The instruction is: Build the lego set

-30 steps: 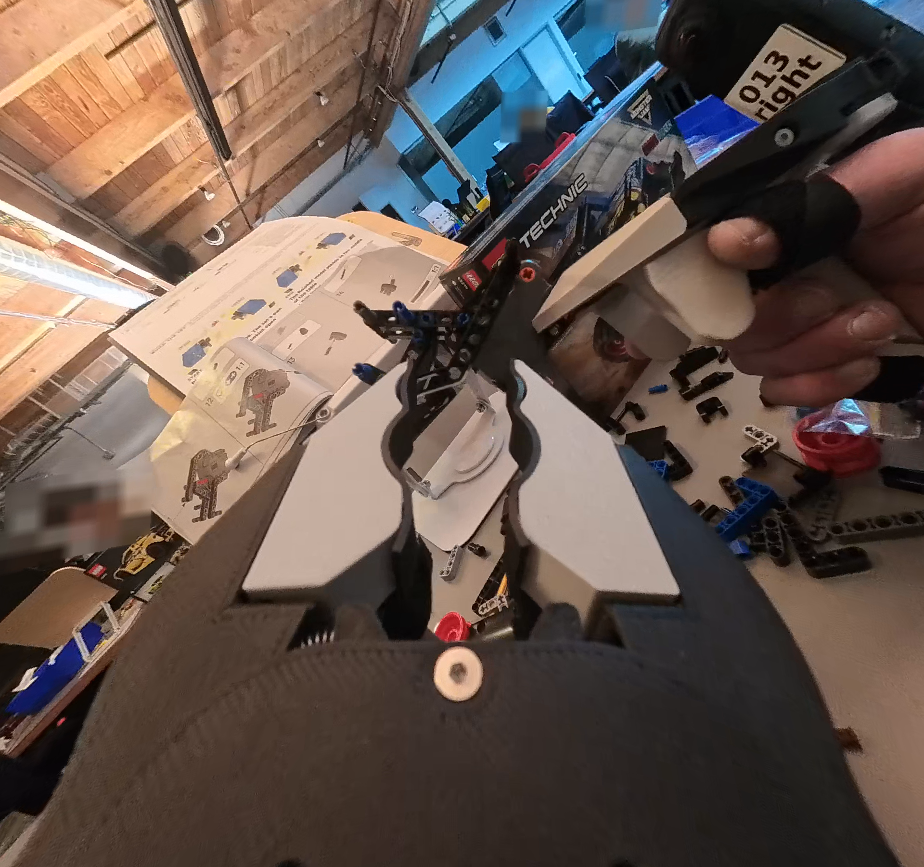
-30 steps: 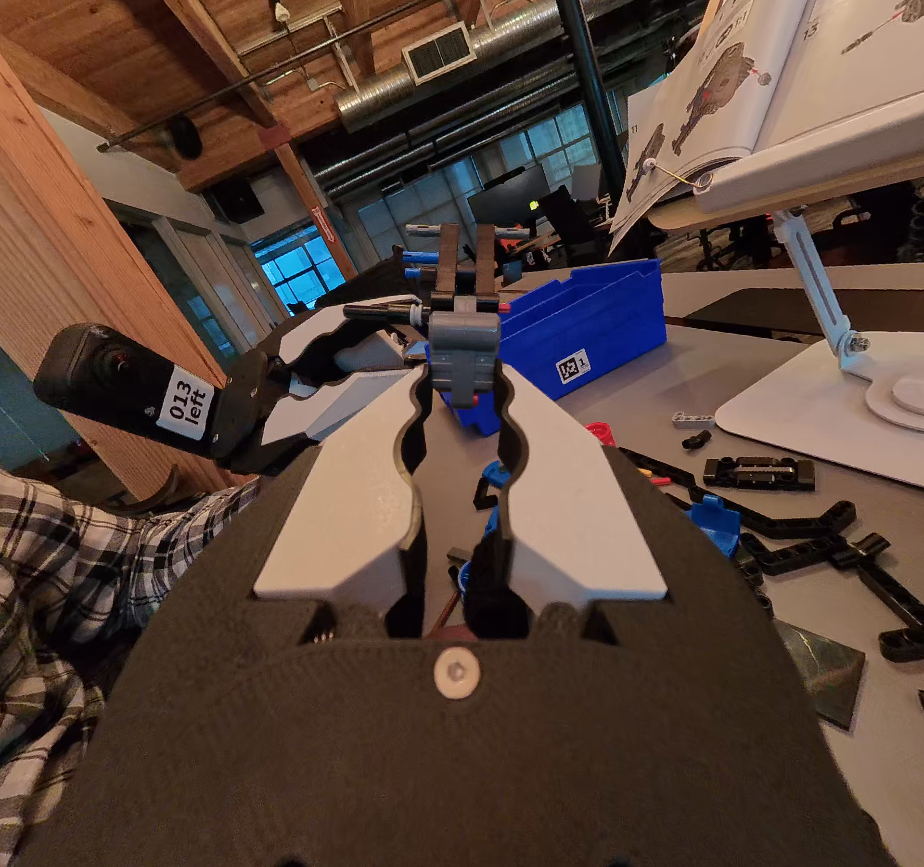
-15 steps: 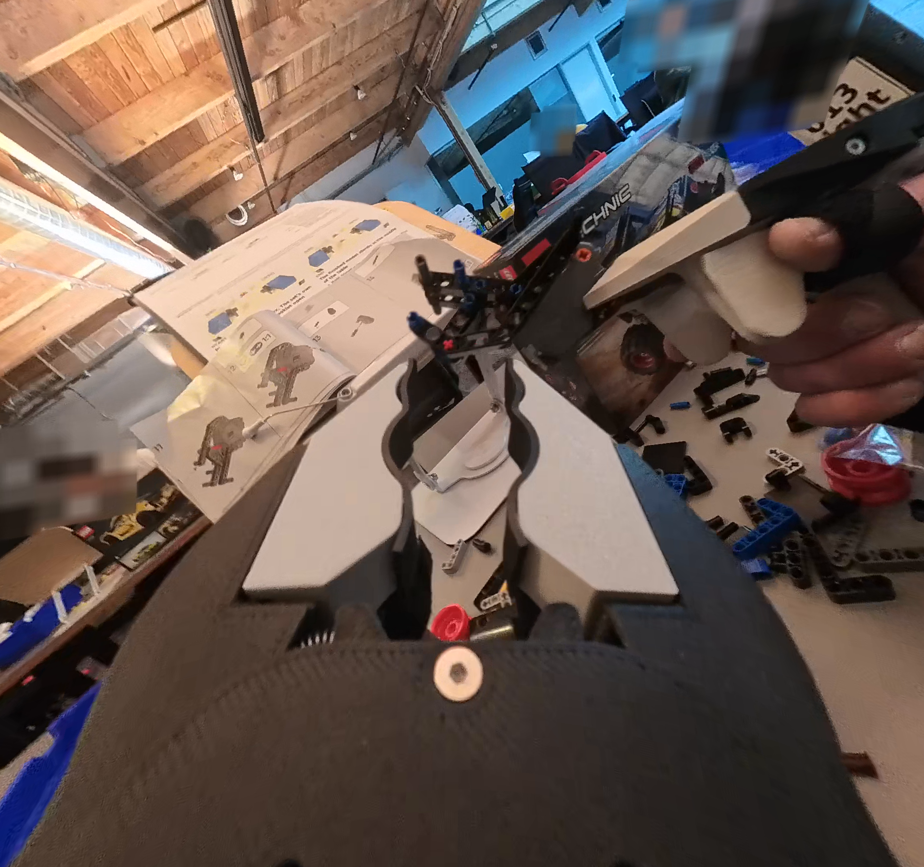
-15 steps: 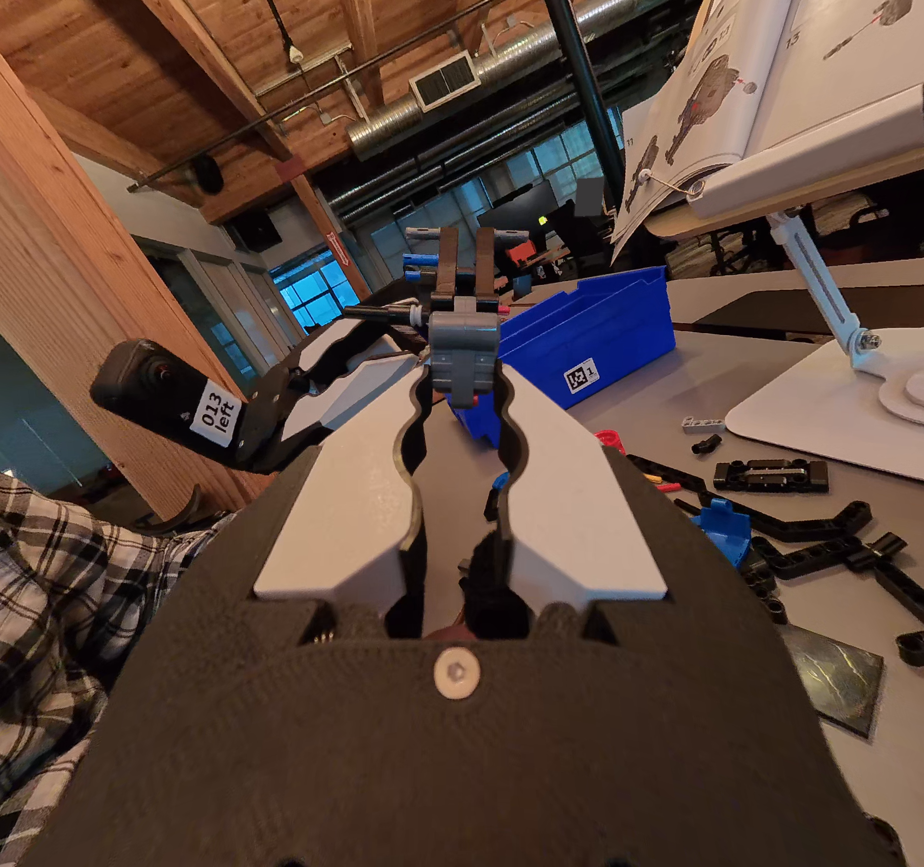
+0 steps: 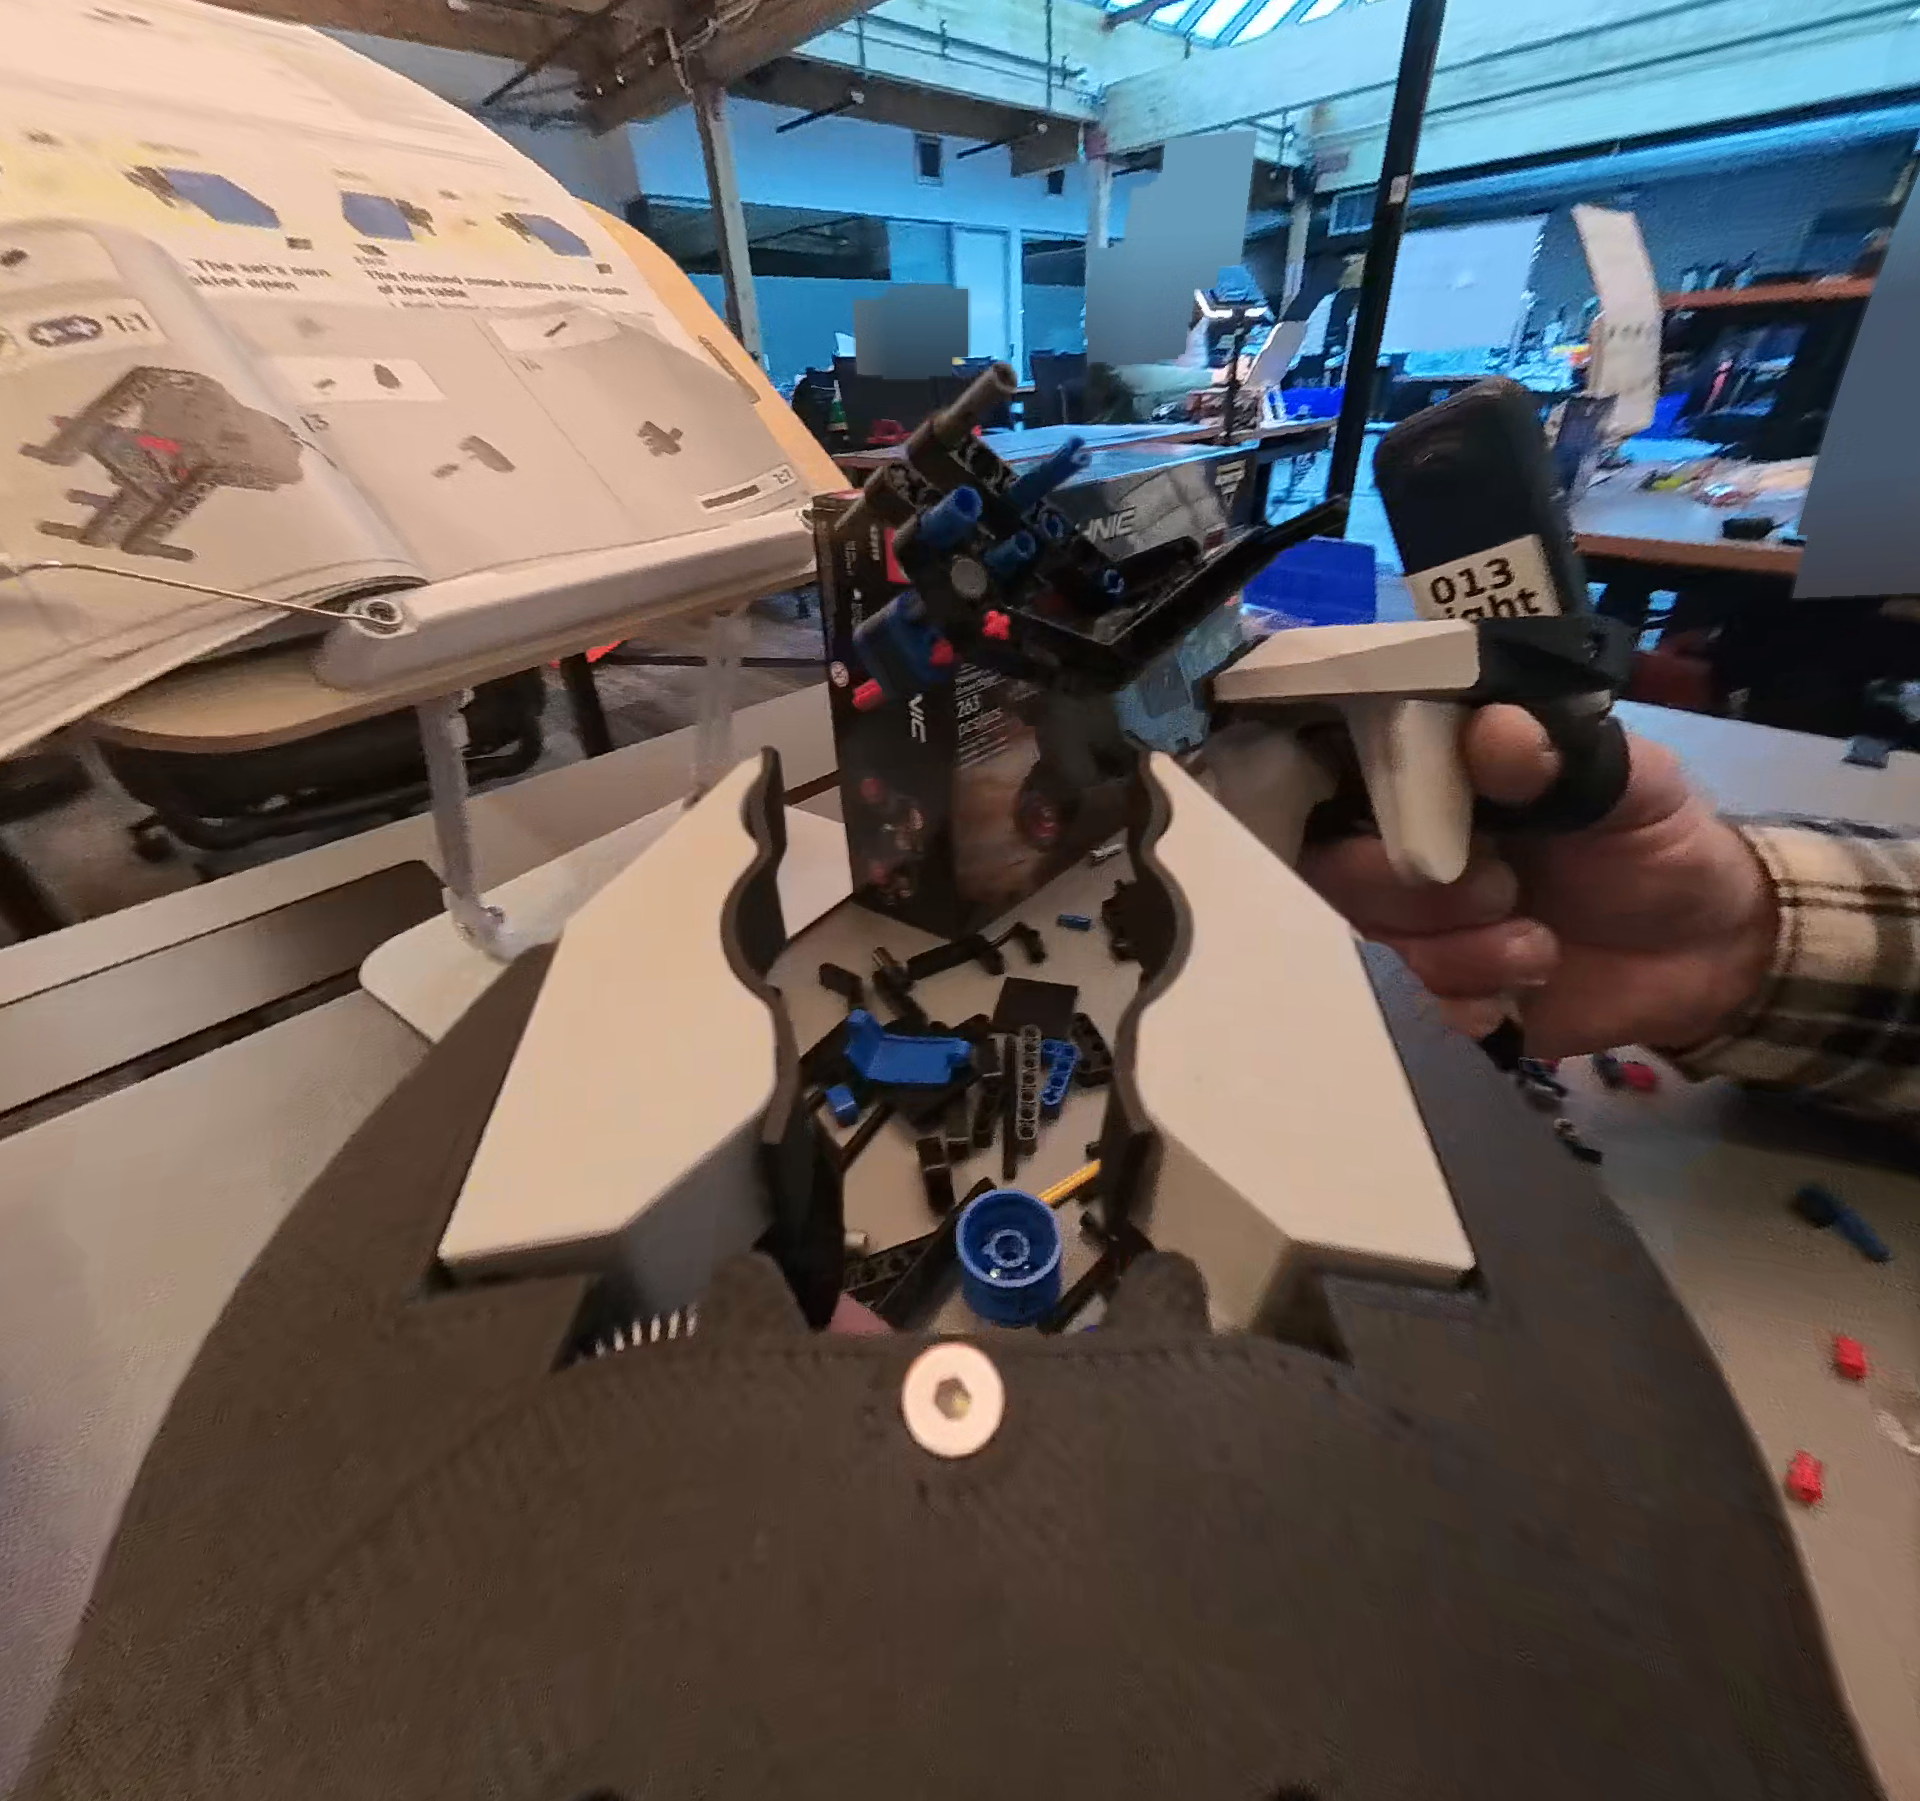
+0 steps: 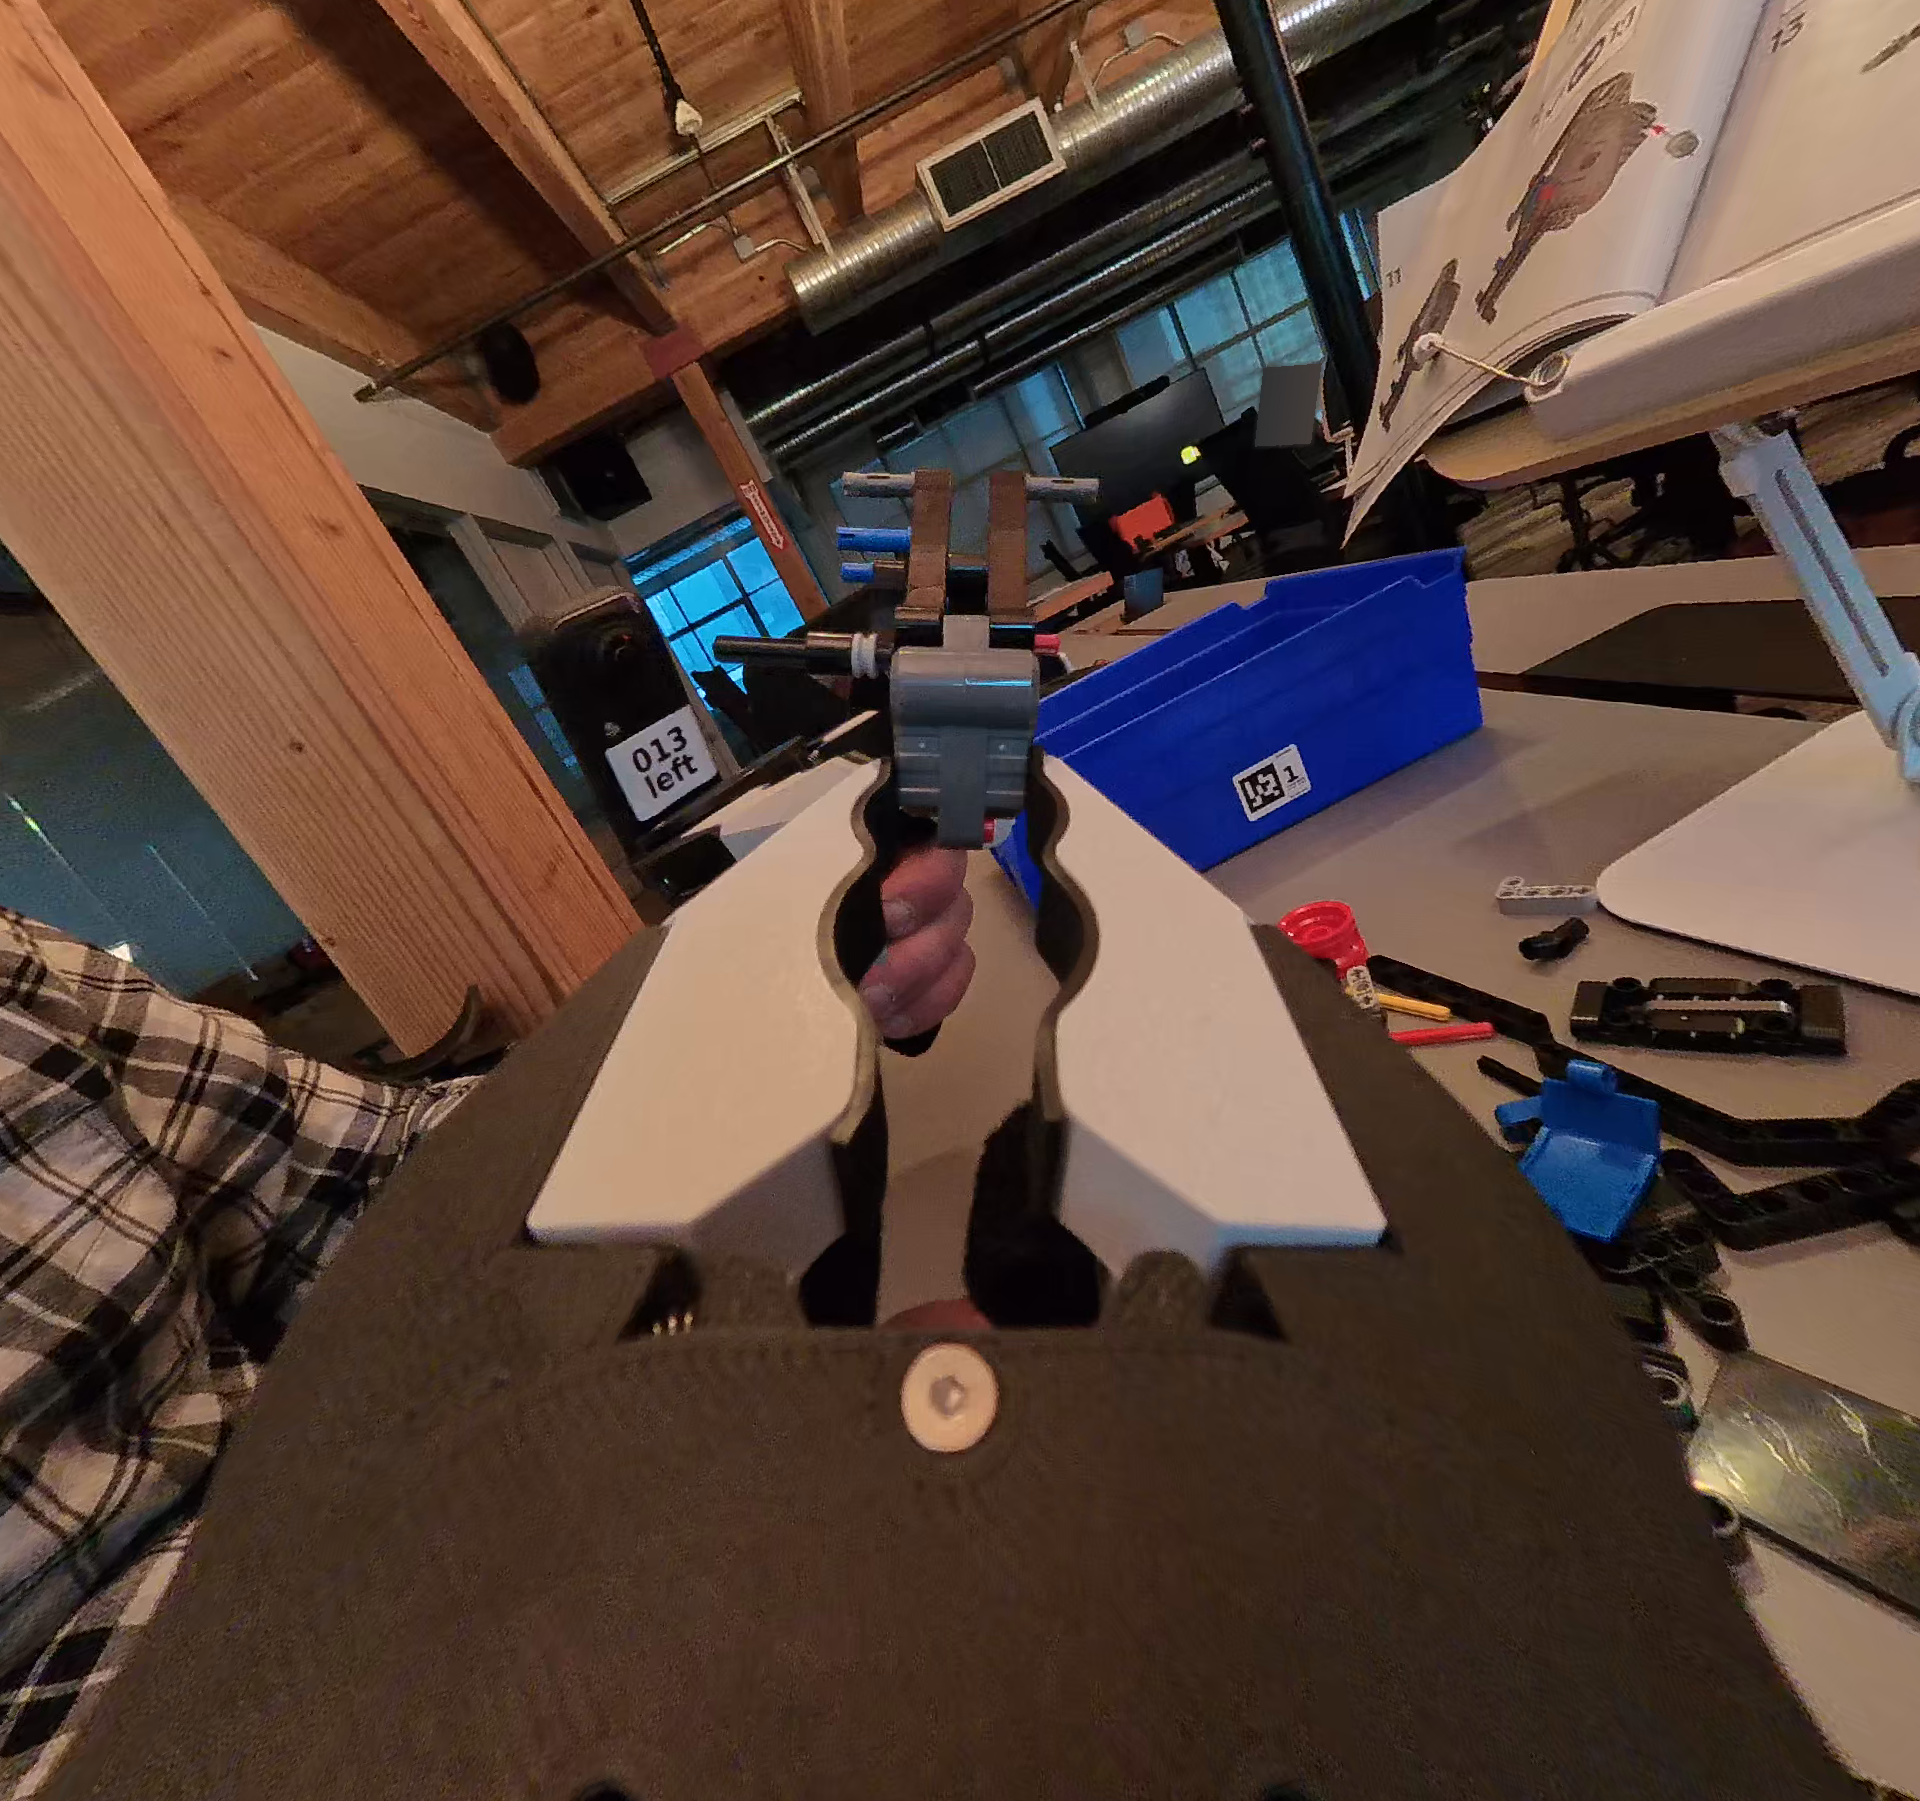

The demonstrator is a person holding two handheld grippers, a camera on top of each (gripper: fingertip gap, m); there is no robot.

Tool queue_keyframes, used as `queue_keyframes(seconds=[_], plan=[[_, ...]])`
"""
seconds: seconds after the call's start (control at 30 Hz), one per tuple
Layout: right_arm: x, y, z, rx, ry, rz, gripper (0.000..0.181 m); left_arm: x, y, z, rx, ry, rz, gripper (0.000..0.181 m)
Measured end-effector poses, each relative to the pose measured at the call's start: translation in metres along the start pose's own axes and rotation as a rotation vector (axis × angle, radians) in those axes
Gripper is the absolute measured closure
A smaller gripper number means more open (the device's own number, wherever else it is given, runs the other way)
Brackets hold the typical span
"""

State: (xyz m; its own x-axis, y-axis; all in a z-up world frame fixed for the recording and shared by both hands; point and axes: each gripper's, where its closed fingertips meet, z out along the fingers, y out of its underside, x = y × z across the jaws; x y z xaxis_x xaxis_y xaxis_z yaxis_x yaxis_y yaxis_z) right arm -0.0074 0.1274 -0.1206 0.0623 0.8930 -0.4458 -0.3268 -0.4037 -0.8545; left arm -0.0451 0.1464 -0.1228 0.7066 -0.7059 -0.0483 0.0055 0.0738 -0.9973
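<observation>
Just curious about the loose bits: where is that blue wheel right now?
In the left wrist view, the blue wheel lies on the table, low between the left gripper's open fingers, just below the pile of black beams.

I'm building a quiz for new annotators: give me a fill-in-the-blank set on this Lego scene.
1. The right hand-held gripper is shut on the partly built ____.
2. The left hand-held gripper is ____ and holds nothing.
3. The storage bin on the table is ____ in colour.
4. The open instruction booklet rests on a white ____.

Missing words: model; open; blue; stand
</observation>
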Motion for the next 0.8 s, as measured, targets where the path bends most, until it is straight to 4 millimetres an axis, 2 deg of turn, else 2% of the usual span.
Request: queue_keyframes(seconds=[0.13,0.33,0.43,0.63,0.8], plan=[[-0.001,-0.001,0.000,0.007,-0.014,0.012,0.159,0.004,-0.001,0.000,0.016,0.039,-0.055,0.122],[-0.002,0.003,0.002,-0.002,-0.030,0.021,0.159,0.019,0.002,0.002,0.012,0.128,-0.108,0.119],[-0.007,0.007,0.004,-0.016,-0.054,0.020,0.159,0.023,-0.001,0.003,0.032,0.162,-0.161,0.125],[-0.016,0.014,0.008,-0.040,-0.108,0.038,0.159,0.039,-0.008,-0.002,0.081,0.276,-0.207,0.150],[-0.017,0.015,0.008,-0.052,-0.107,0.003,0.159,0.040,-0.008,-0.004,0.082,0.291,-0.193,0.150]])
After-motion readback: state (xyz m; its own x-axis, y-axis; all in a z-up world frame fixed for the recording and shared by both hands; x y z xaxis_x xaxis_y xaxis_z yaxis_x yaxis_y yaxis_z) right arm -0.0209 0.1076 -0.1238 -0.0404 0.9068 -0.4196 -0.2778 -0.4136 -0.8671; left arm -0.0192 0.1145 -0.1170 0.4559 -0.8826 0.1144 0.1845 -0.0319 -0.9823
